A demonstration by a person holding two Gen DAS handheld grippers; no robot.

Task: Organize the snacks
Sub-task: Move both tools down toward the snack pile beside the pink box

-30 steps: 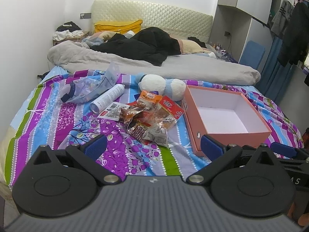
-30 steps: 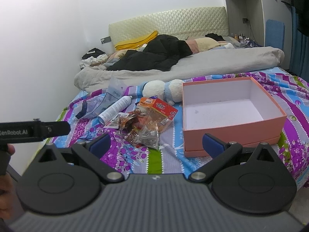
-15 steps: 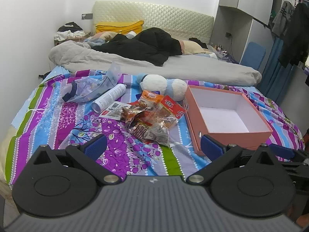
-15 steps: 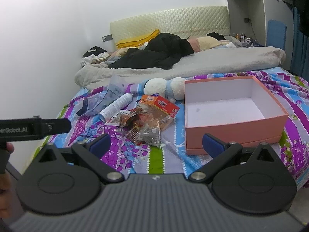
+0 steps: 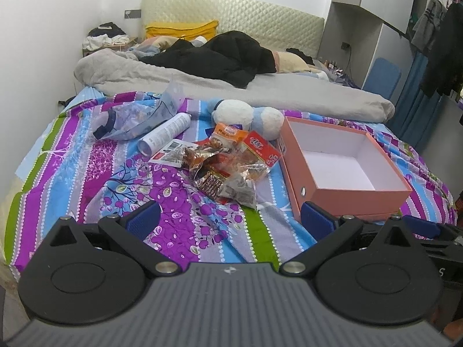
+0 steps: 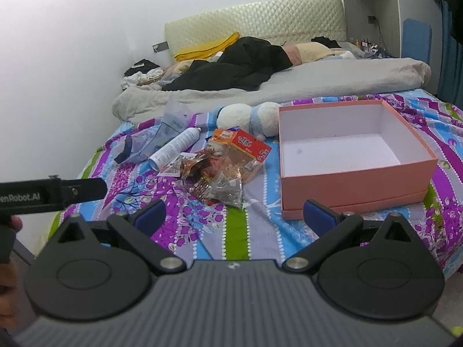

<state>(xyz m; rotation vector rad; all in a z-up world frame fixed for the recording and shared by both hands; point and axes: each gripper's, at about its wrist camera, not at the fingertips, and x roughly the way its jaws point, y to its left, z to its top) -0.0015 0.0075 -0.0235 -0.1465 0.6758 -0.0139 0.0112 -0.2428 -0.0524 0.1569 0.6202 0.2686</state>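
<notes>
A pile of snack packets [image 5: 228, 164] lies on the striped bedspread, also in the right wrist view [image 6: 222, 167]. An empty pink box [image 5: 356, 195] with a white inside stands just right of the pile, also in the right wrist view [image 6: 356, 179]. My left gripper [image 5: 230, 221] is open and empty, over the near edge of the bed, short of the pile. My right gripper [image 6: 234, 217] is open and empty, also short of the pile. The left gripper's body shows at the left edge of the right wrist view [image 6: 52, 195].
A white spray can [image 5: 165, 136], a clear plastic bag [image 5: 136, 118] and a plush toy [image 5: 246, 117] lie behind the snacks. A grey duvet [image 5: 260, 89] and dark clothes [image 5: 220, 57] cover the far half of the bed. A wall runs along the left.
Both grippers have moved slightly closer to the bed; the snacks and box appear a little nearer. Nothing was grasped.
</notes>
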